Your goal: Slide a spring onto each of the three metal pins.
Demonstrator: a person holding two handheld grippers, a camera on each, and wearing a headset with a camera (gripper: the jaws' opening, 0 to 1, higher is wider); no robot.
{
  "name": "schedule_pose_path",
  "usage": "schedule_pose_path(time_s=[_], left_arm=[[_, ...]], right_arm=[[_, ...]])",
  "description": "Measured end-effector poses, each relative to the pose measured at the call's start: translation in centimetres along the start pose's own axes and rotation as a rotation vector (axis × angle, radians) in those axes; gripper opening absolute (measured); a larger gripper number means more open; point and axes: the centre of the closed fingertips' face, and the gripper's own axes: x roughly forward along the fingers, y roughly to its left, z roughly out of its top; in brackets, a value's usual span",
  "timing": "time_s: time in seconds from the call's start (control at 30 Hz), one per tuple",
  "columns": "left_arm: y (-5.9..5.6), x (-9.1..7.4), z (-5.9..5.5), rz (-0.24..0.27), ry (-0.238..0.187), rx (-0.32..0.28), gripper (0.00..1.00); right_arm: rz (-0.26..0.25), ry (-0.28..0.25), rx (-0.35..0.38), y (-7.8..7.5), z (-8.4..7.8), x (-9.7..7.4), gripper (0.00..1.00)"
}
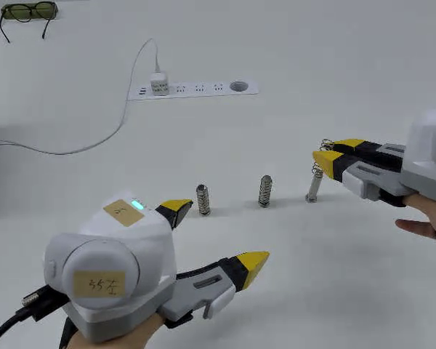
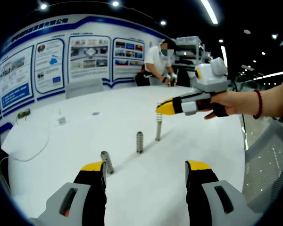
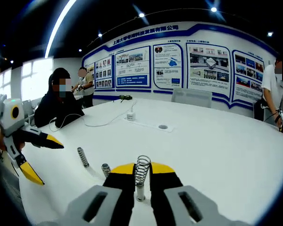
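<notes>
Head view looks down; both low gripper views share the three pins (image 1: pixel 265 190)

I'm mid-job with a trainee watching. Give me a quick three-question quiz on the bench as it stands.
1. True or false: the left gripper is open.
2. What holds the spring at the right-hand pin? A) the right gripper B) the left gripper C) a bare hand
3. How many of the other pins already carry a spring?

Key: 1 true; 2 A; 3 two.
</notes>
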Motion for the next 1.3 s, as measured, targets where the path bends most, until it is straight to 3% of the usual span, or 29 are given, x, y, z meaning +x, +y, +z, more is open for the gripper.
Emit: schedule_pose_path(time_s=[0.37,0.83,1.3], left_arm=[[-0.1,0.1,0.1,-0.003,-0.004,-0.004,0.69],[0.6,0.1,-0.2,0.014,0.006,-0.01,0.68],[0.9,0.0,-0.4,0.025,0.015,-0.014,0.67]], right_arm=[[-0.005,0.033,-0.02,0.1,-0.9,0.1,0.12],[0.001,0.099,0.022,0.4,-4.0,0.9,0.12],[0.012,0.141,0.031,0.9,-5.4,1.3,0.12]])
